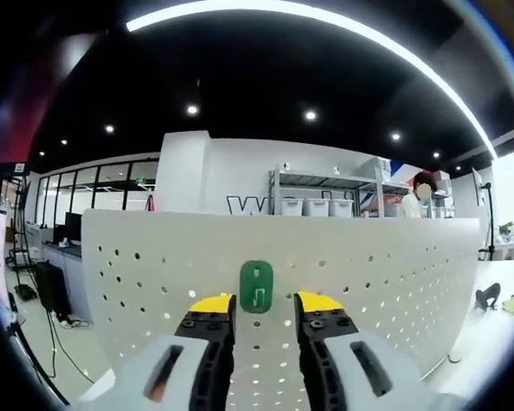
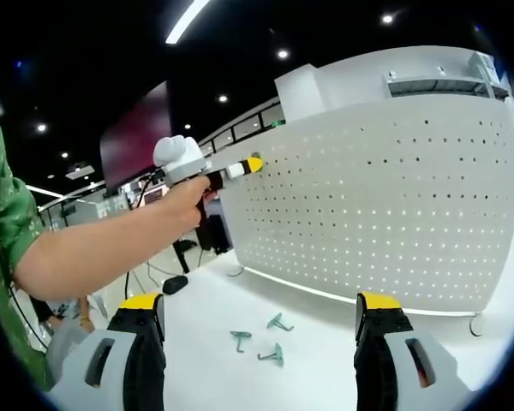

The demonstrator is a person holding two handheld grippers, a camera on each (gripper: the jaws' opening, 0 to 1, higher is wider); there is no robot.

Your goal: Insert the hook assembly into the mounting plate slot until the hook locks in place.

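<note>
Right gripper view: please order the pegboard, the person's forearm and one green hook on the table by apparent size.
1. Pegboard.
2. Person's forearm, though its nearness to the camera enlarges it.
3. Green hook, clearly smallest.

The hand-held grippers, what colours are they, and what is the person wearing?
Each hand-held gripper has pale grey bodies, black jaws and yellow tips: the left hand-held gripper in the left gripper view, the right hand-held gripper in the right gripper view. The person wears a short green patterned sleeve.

Dark ceiling with spotlights, white wall, metal shelving, windows.
</note>
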